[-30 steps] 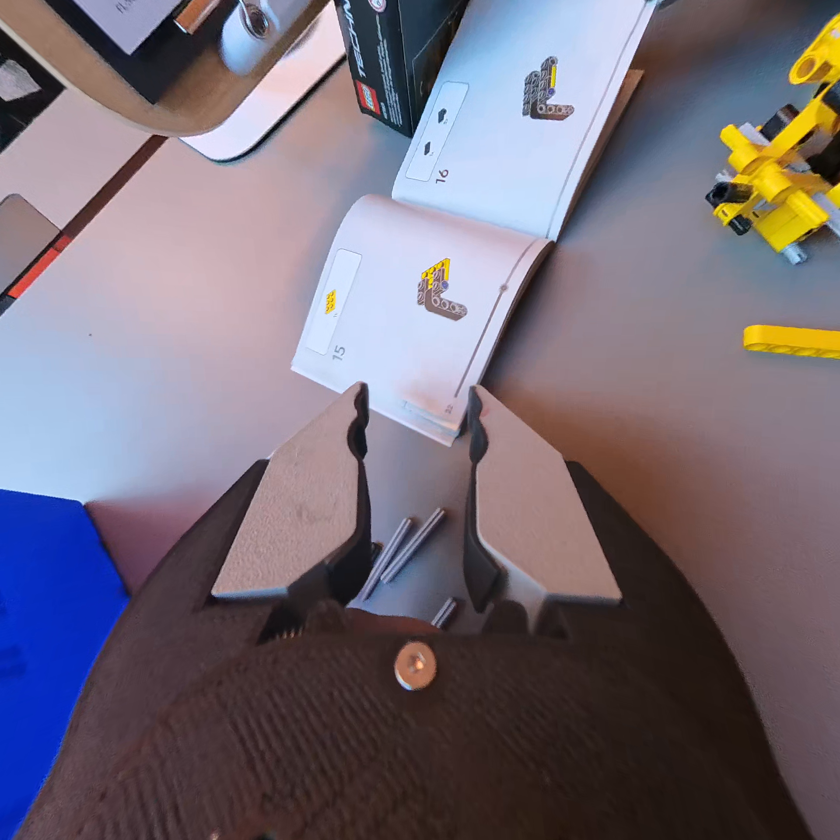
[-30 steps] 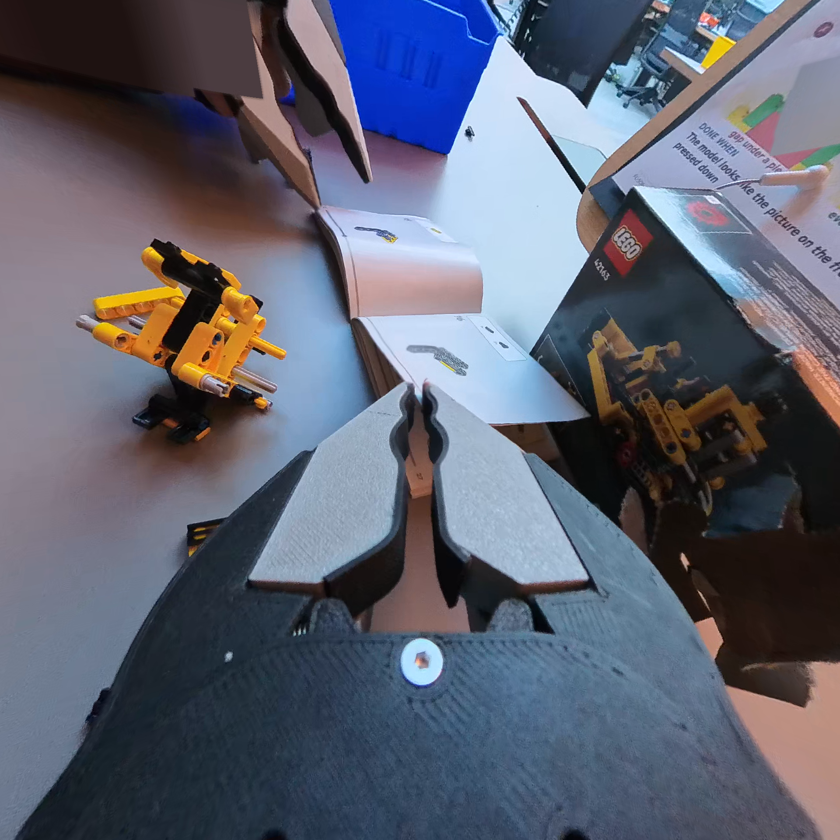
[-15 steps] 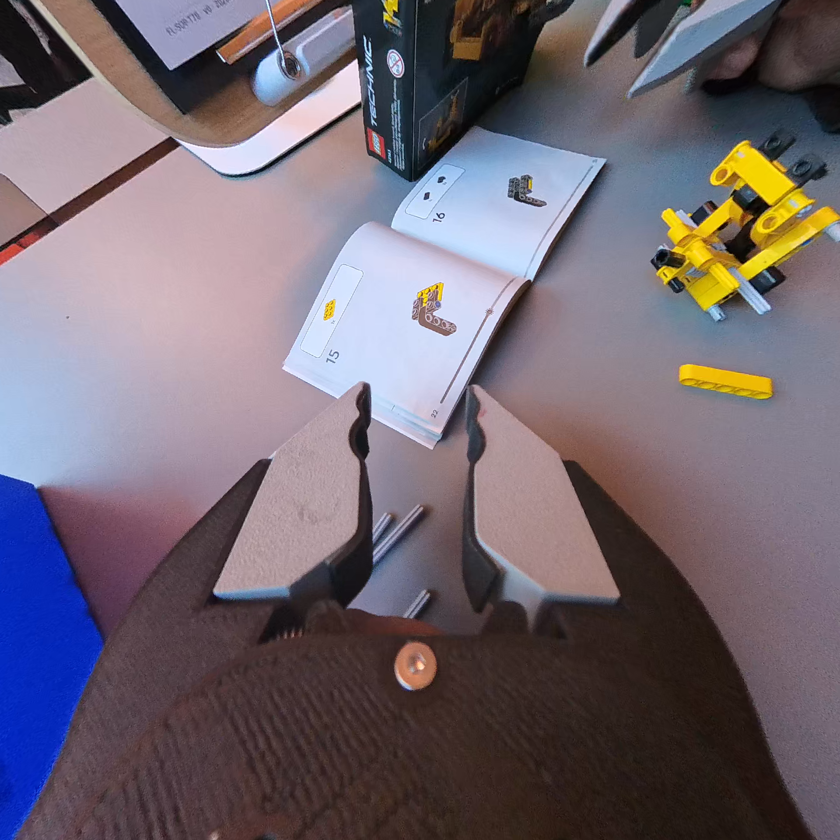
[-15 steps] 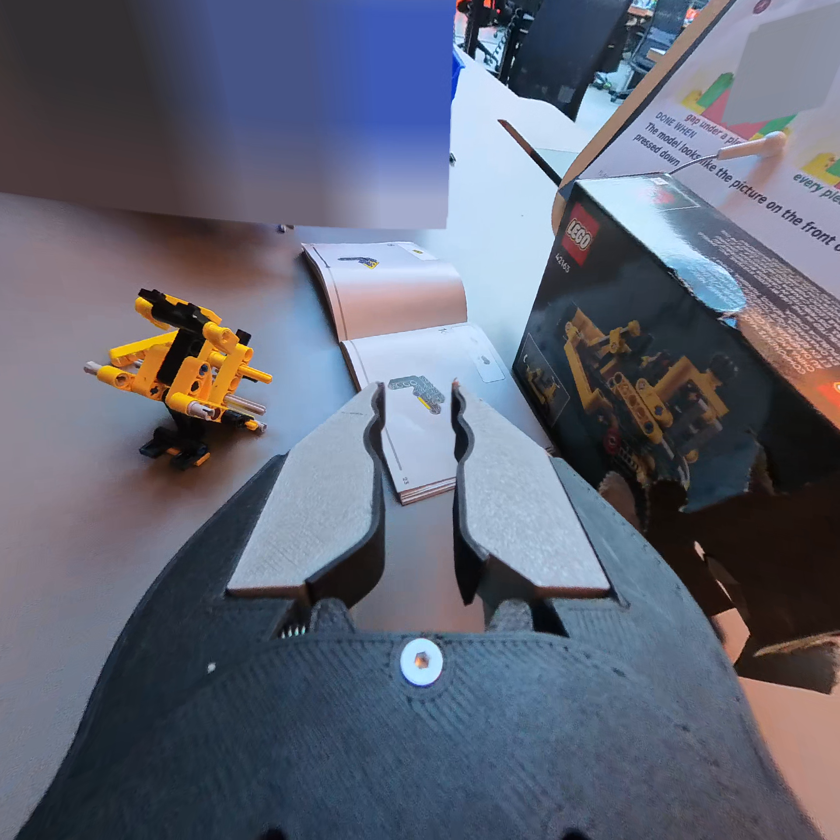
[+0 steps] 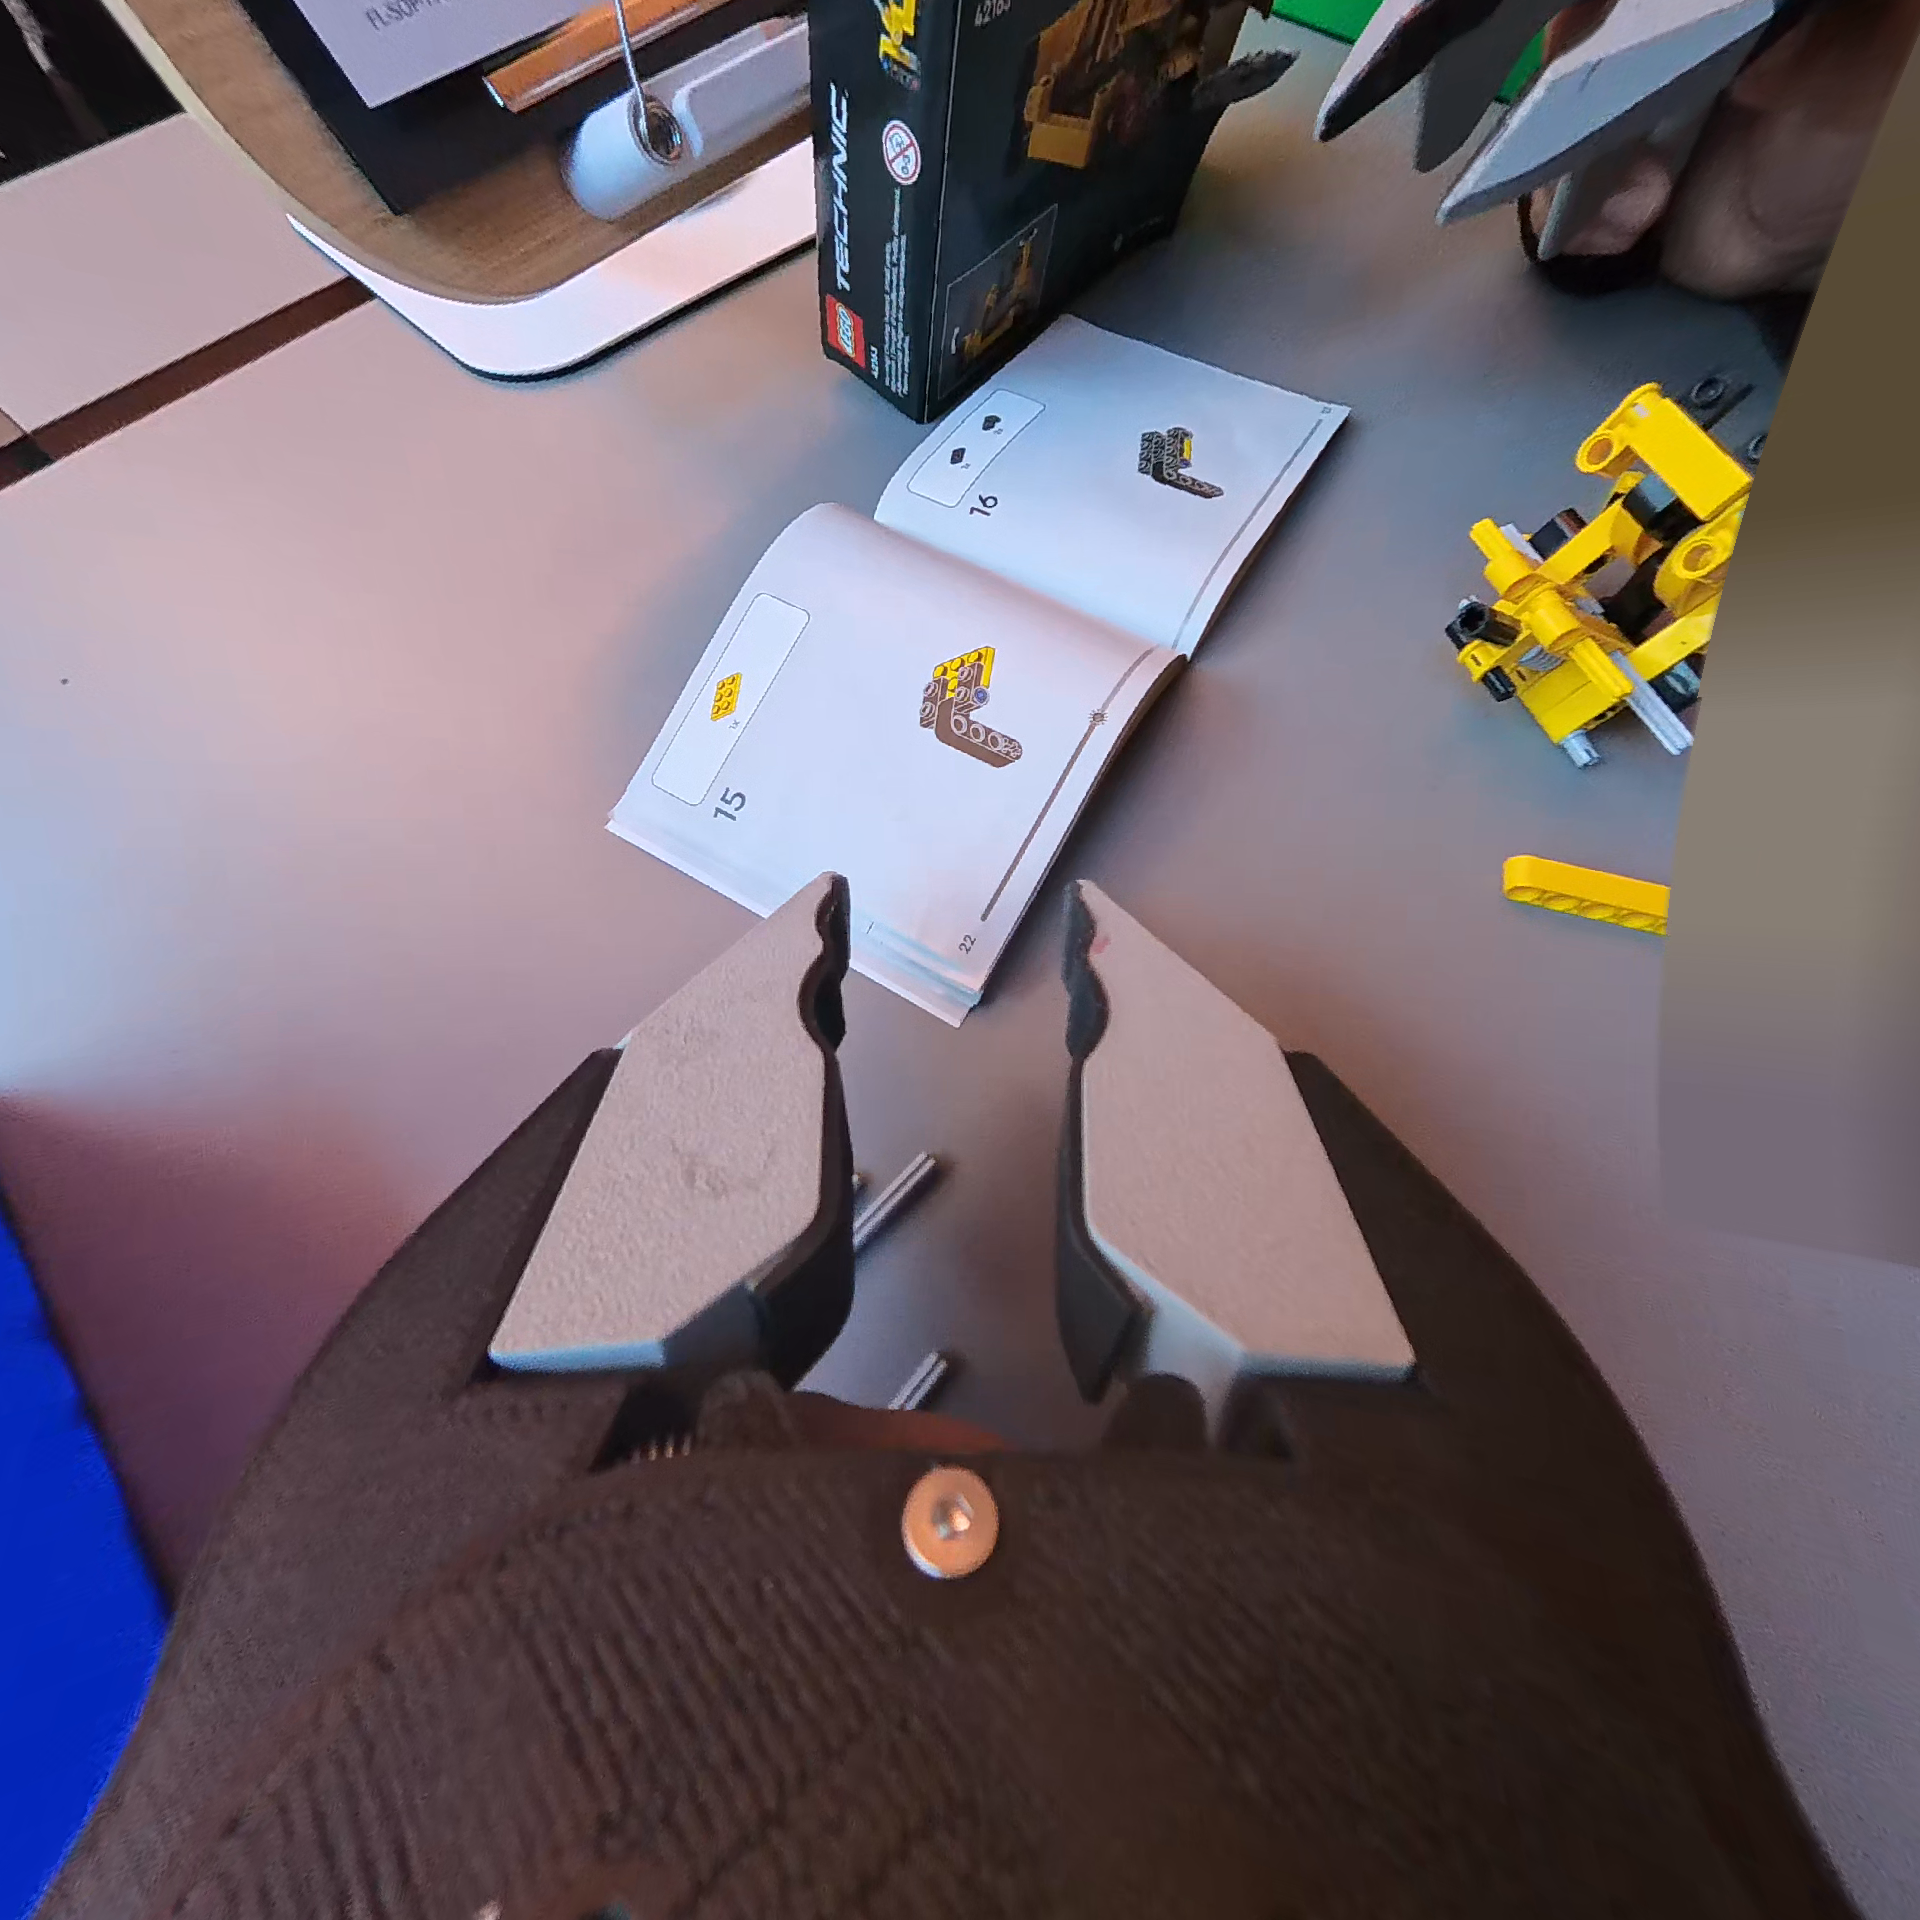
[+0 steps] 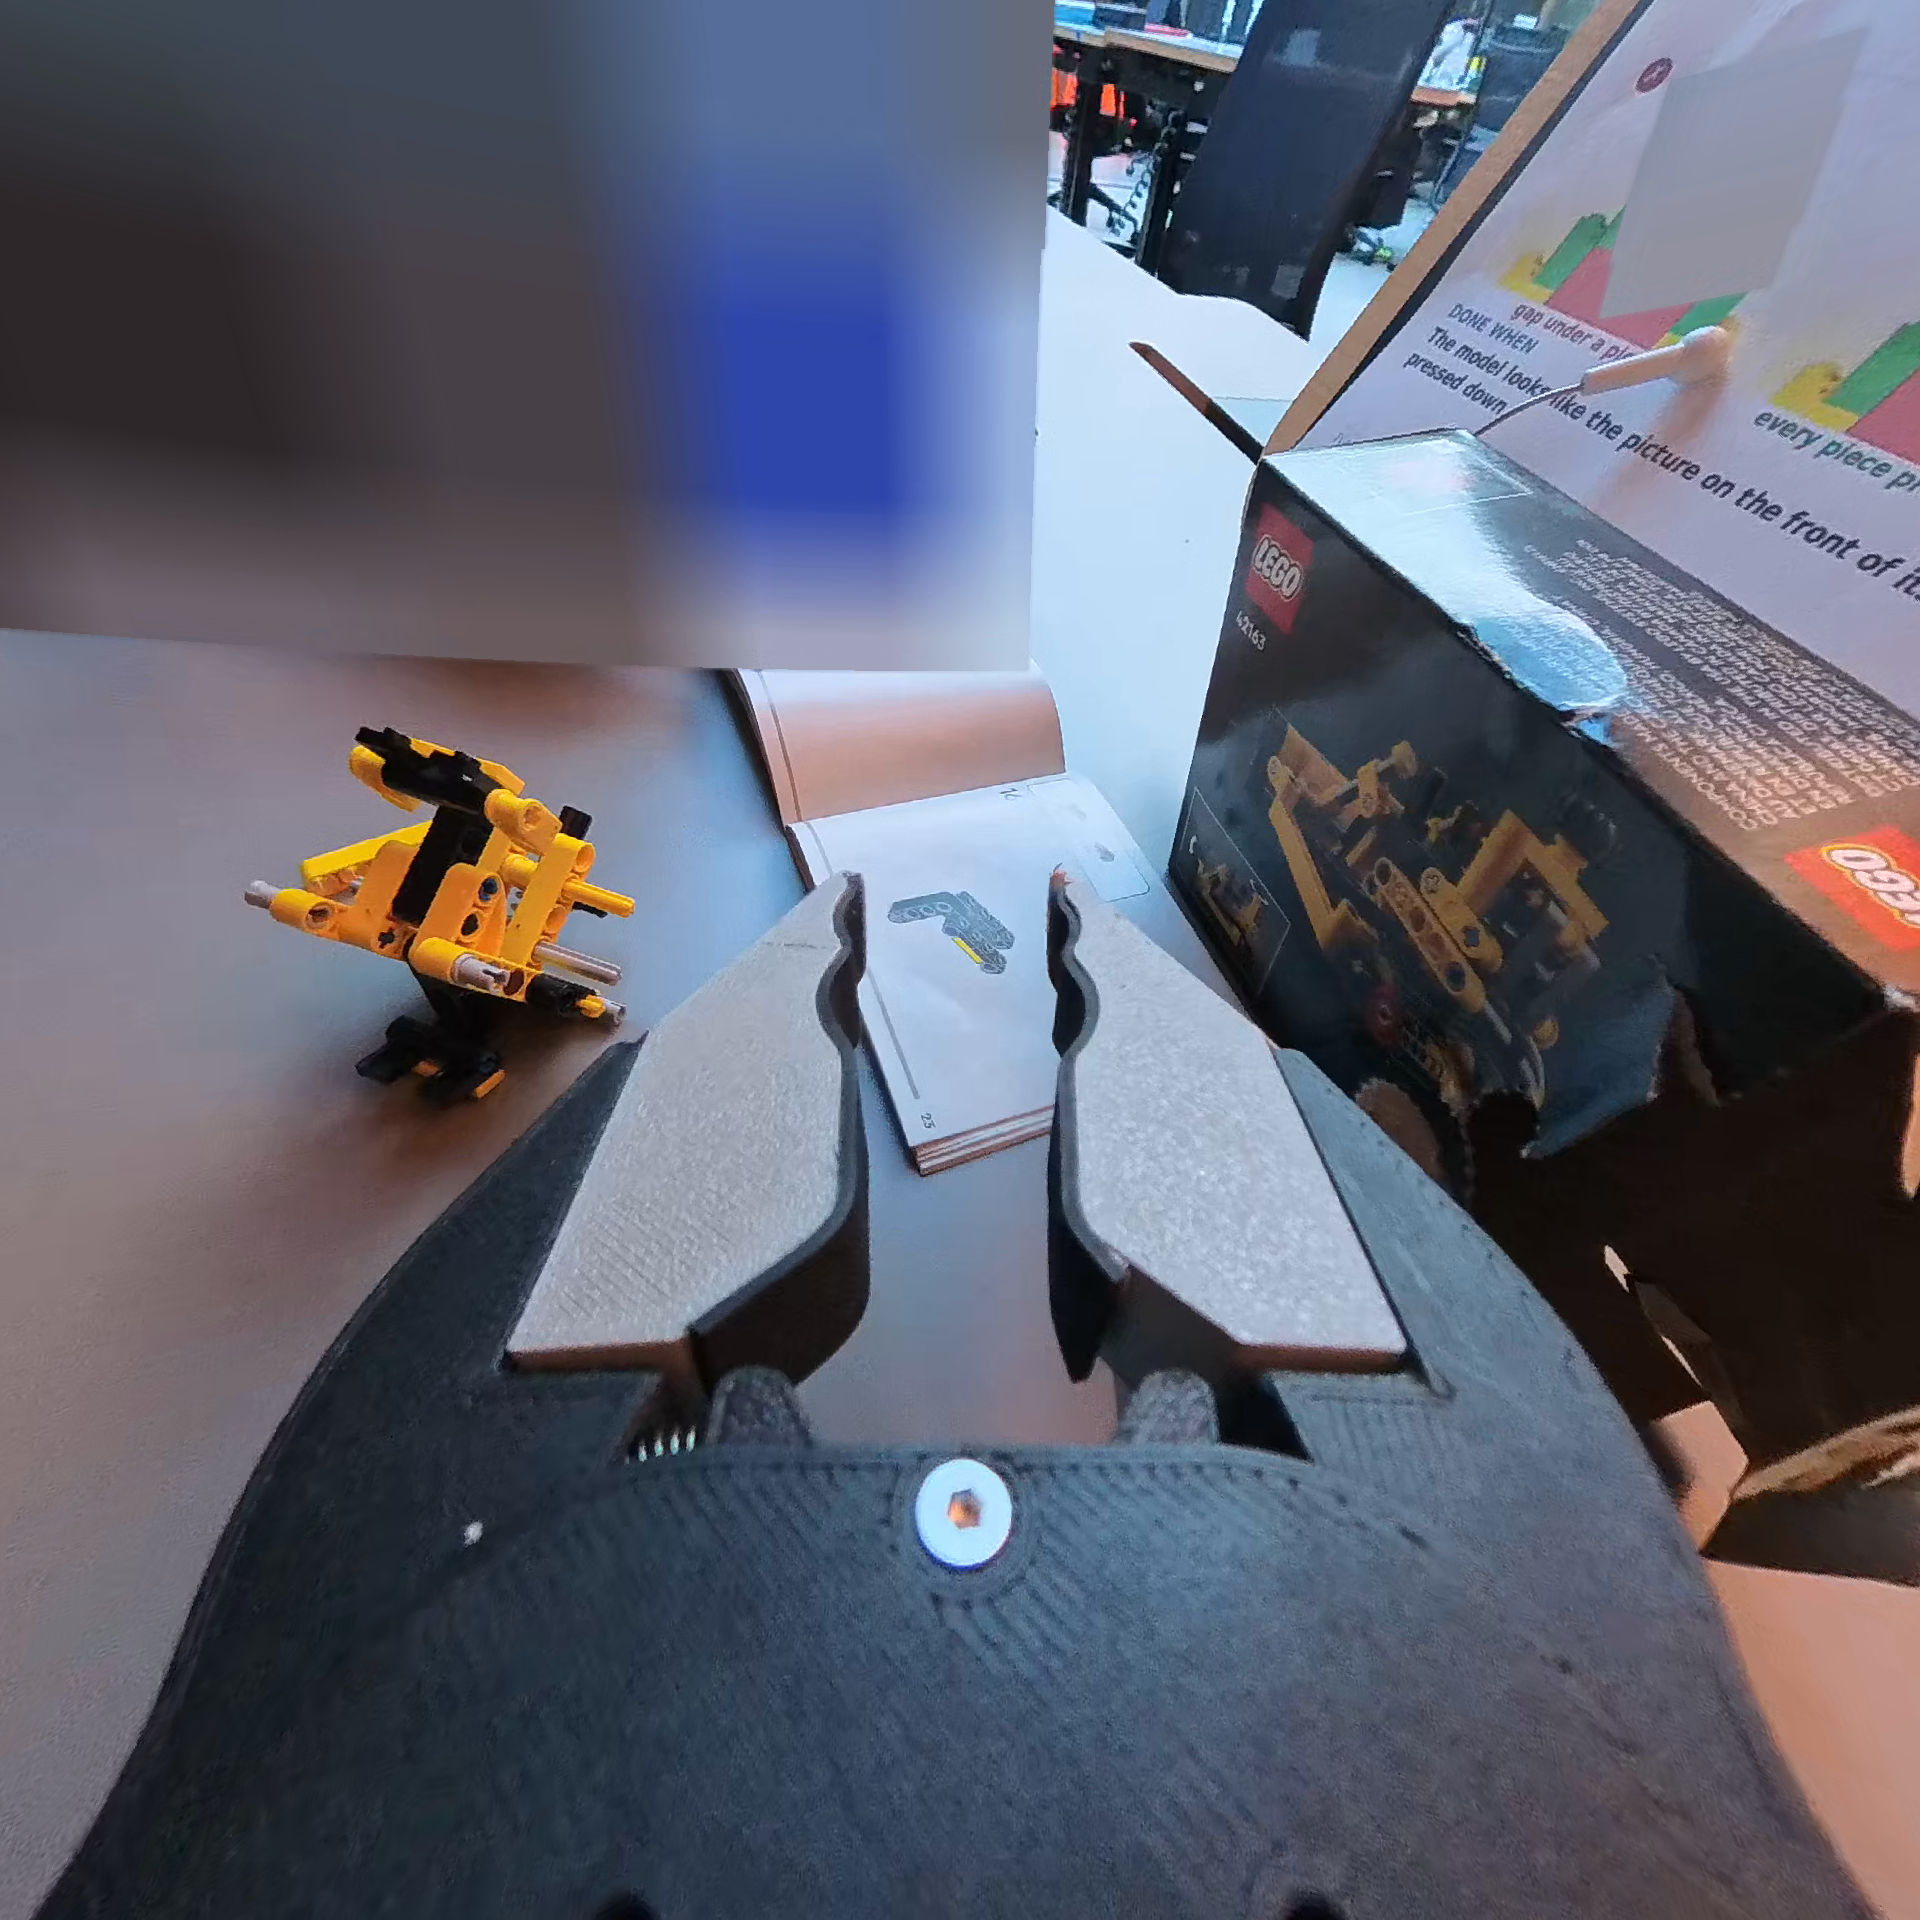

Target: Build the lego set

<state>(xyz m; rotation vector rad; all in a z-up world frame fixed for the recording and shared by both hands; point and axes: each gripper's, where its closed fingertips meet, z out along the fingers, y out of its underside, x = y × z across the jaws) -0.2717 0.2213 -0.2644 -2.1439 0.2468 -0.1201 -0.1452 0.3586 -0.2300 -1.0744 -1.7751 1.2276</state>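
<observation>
I am holding both my left fingers (image 5: 951, 914) and right fingers (image 6: 951, 904) open and empty over the open white paper instruction booklet (image 5: 966, 665), checking the step, while the half-built yellow-and-black lego model (image 6: 457, 904) is standing just beside the booklet on the grey tabletop (image 5: 312, 675).

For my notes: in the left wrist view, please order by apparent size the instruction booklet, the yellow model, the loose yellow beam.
1. instruction booklet
2. yellow model, partly hidden by a blurred patch
3. loose yellow beam, also partly hidden

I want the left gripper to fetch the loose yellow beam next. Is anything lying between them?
Nothing visible: bare grey table separates the open left gripper from the flat yellow holed beam.
</observation>
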